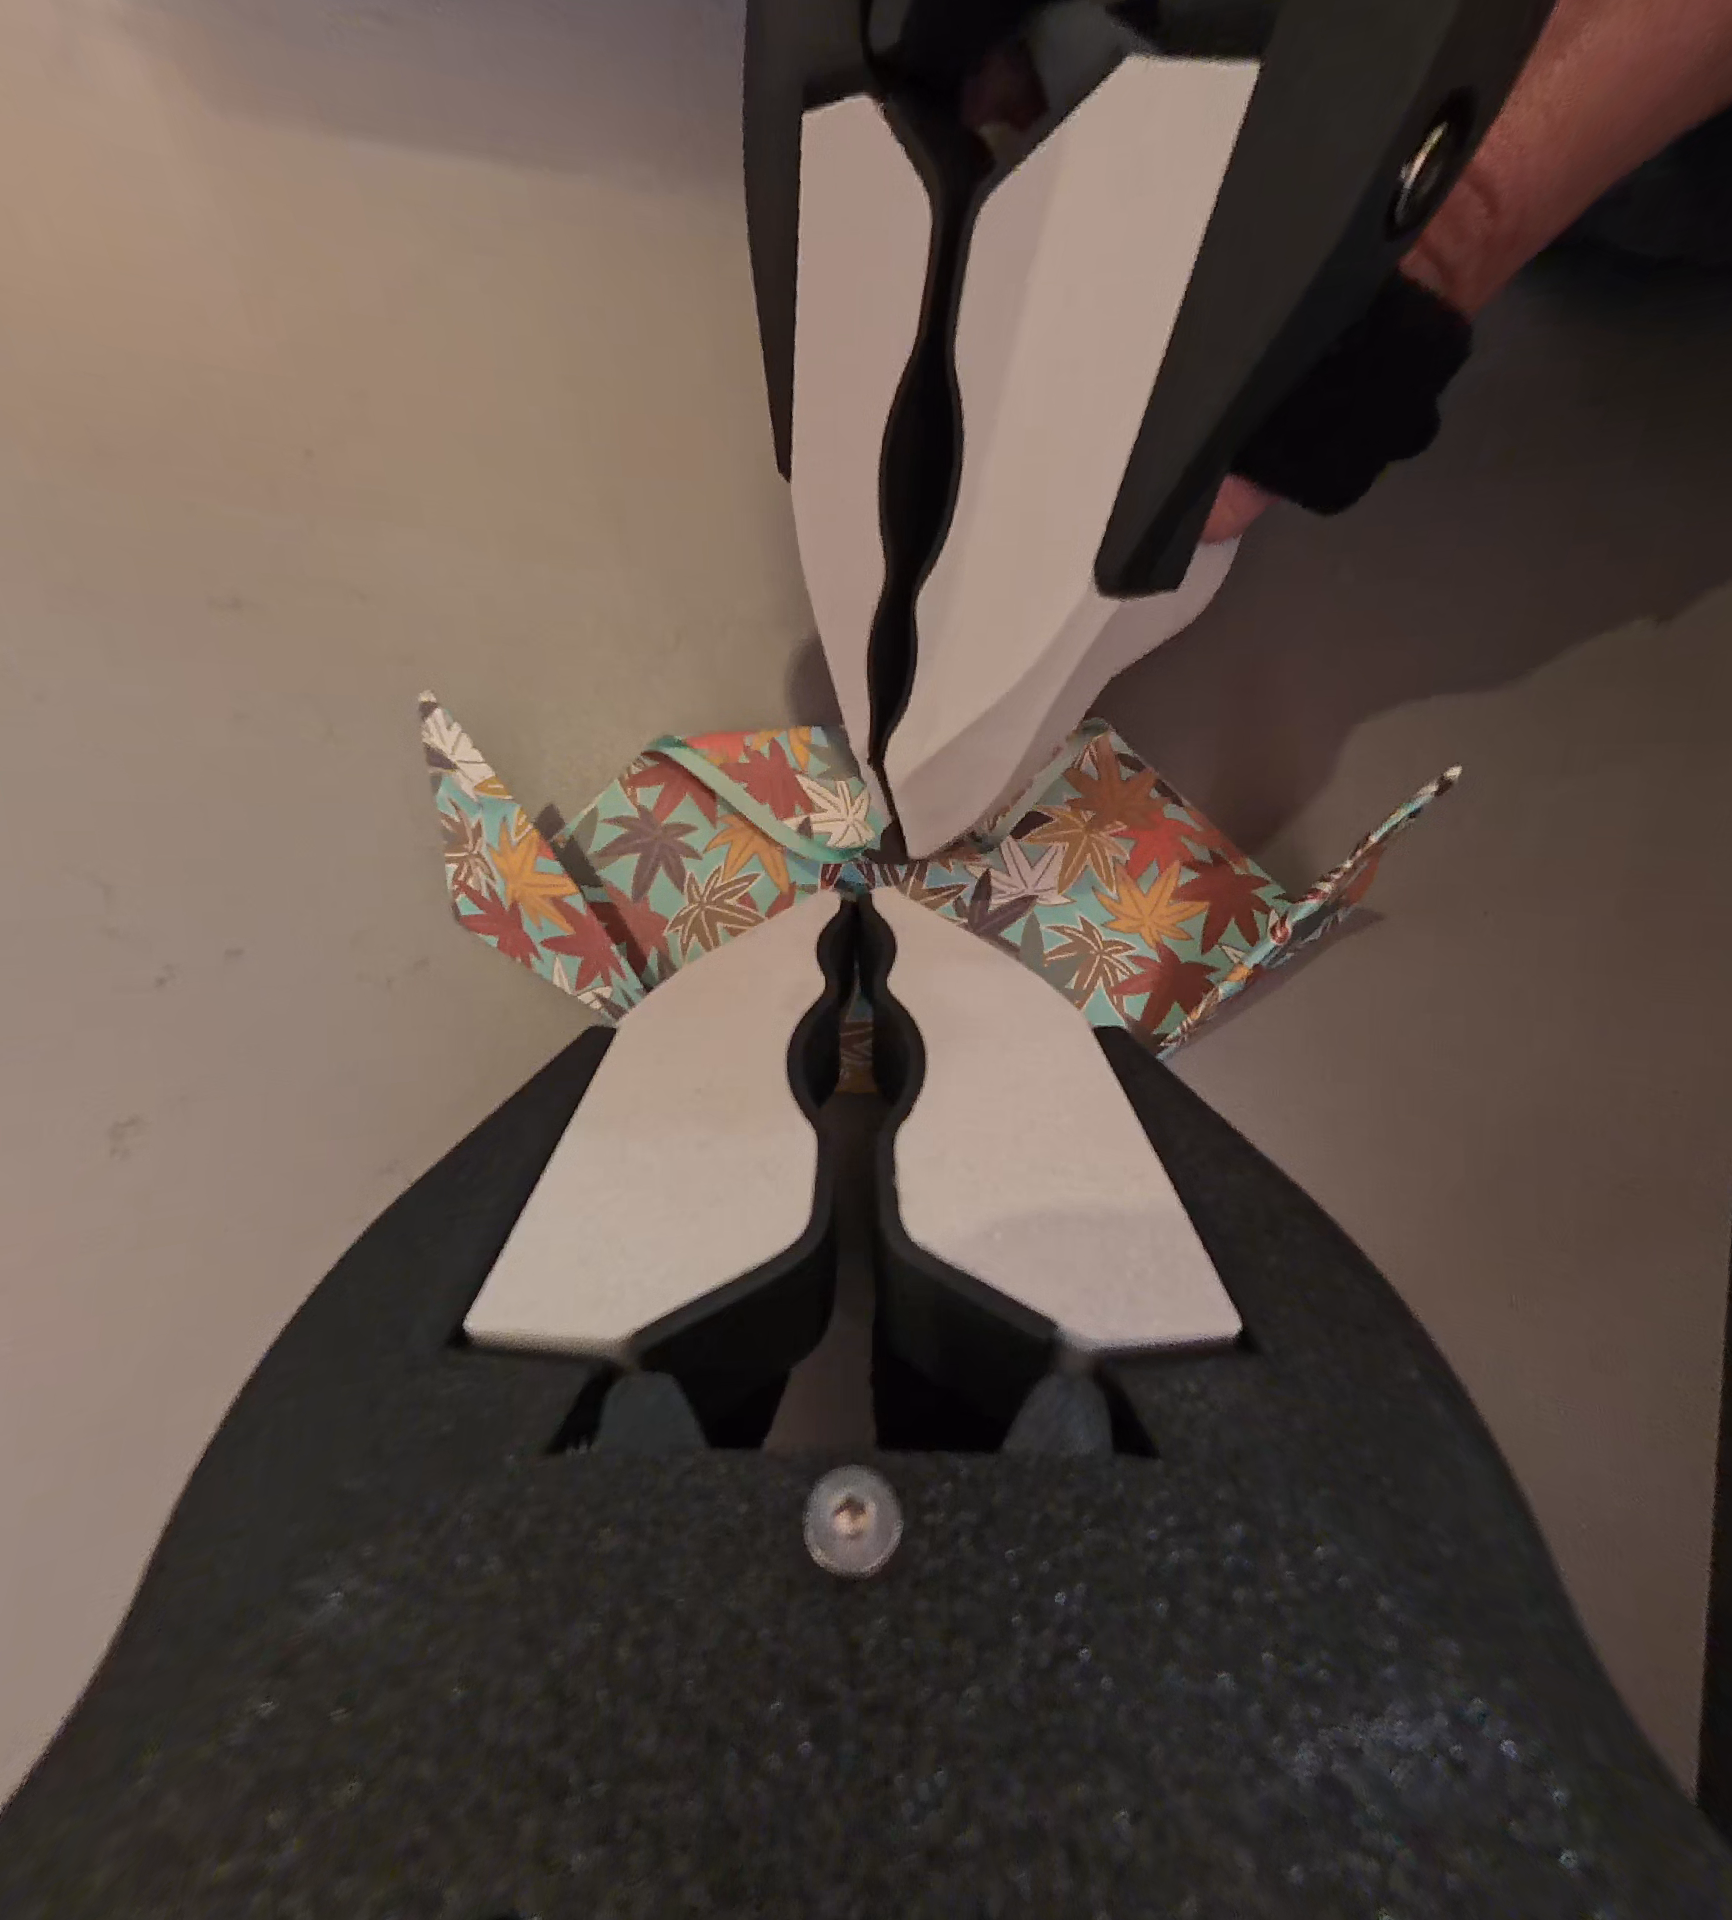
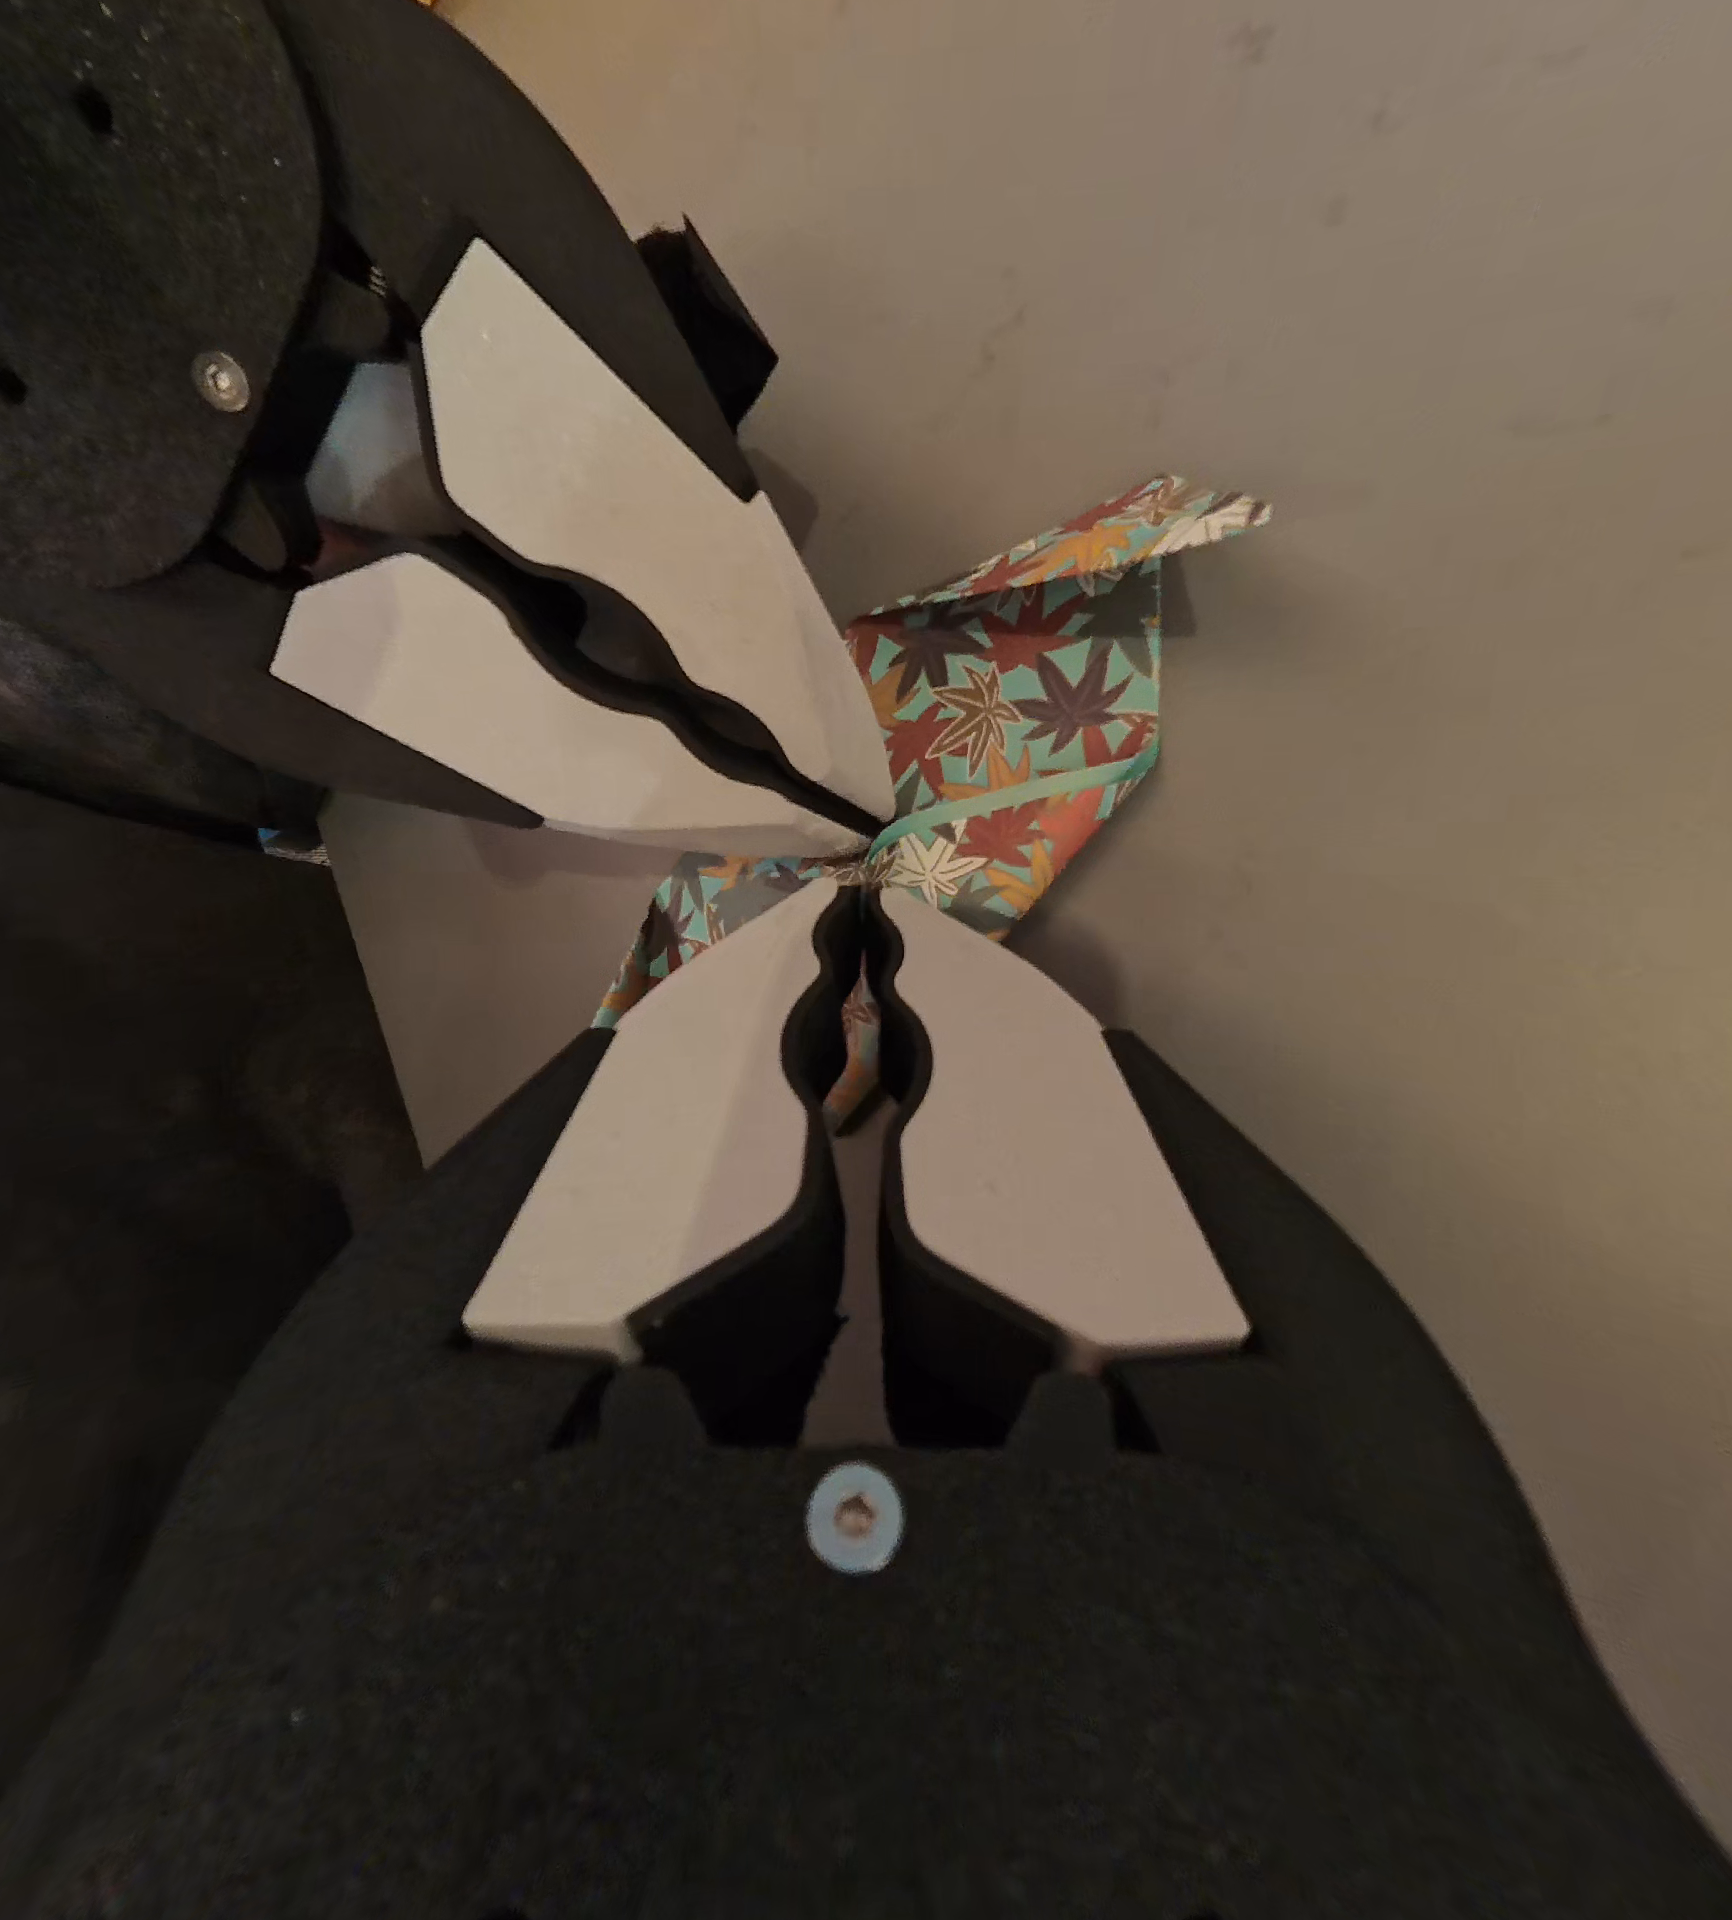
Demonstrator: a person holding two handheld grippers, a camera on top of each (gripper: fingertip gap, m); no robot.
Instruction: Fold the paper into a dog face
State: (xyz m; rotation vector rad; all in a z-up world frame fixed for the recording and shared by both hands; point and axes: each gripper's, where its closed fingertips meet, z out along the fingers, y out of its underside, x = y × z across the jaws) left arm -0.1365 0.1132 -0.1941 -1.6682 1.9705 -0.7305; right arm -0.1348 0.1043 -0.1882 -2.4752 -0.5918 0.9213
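Tabletop [image 1: 218,416] is plain beige, and the paper [image 1: 696,862] sits in the middle of it, already creased with both side flaps sticking up. Looks like I'm mid-fold, pinching the centre. Left tongs [image 1: 857,909] and right tongs [image 2: 857,904] are both clamped on the paper, tips nearly touching, meeting at an angle. Next move probably needs a flat, firm crease without tearing.
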